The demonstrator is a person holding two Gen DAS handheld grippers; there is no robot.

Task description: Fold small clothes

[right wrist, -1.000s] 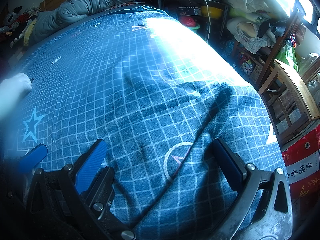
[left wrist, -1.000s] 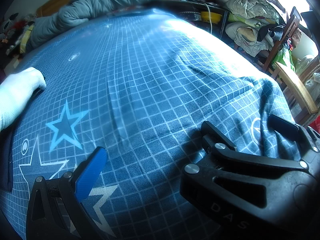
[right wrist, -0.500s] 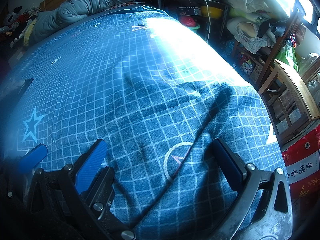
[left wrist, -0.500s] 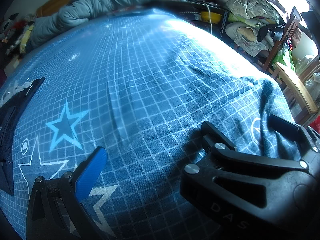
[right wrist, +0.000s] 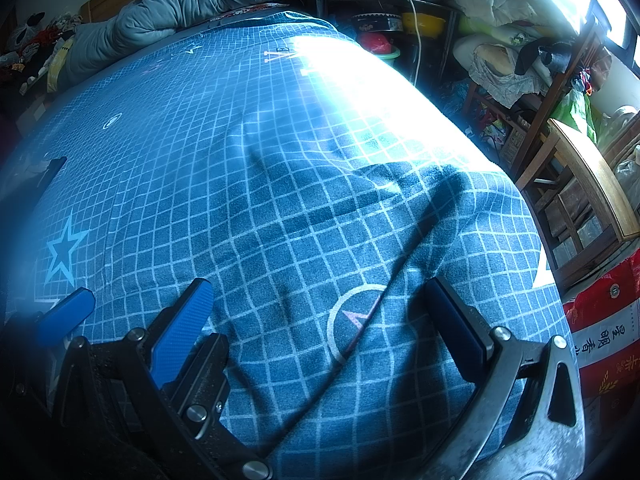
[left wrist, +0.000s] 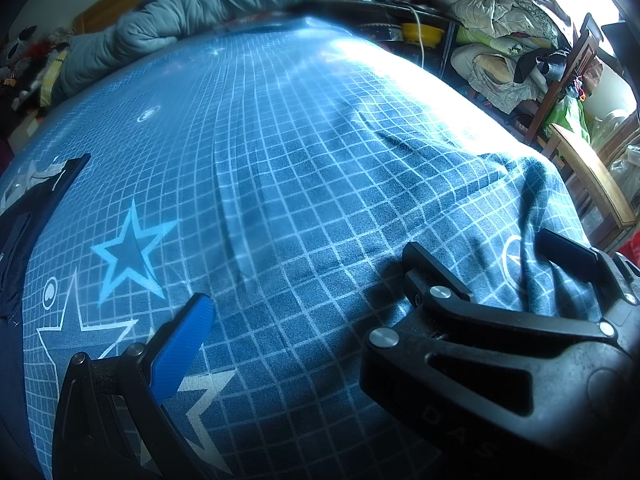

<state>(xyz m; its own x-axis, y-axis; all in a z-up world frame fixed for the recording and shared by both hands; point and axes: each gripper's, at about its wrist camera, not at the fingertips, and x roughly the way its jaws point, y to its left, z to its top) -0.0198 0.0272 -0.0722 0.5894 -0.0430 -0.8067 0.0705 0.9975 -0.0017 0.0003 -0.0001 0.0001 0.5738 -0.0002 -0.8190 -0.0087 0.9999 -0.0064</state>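
A dark navy garment (left wrist: pixel 24 216) with a white patch at its top lies flat at the left edge of the bed; in the right wrist view only a blurred corner of the garment (right wrist: pixel 38 172) shows. My left gripper (left wrist: pixel 320 336) is open and empty, low over the blue grid sheet (left wrist: pixel 304 168). Its blue left pad (left wrist: pixel 184 344) shows, while the right gripper's black body hides its right finger. My right gripper (right wrist: pixel 320 320) is also open and empty, close beside the left one. Both sit well to the right of the garment.
A grey quilt (left wrist: pixel 192 28) is bunched at the head of the bed. A wooden chair (right wrist: pixel 580 200) and a red sack (right wrist: pixel 608 320) stand off the bed's right edge. Cluttered shelves with bedding (right wrist: pixel 500 56) fill the far right. The sheet is wrinkled near the grippers.
A white-sleeved hand at the left edge has drawn away out of view, leaving the dark garment lying there. Neither gripper has moved.
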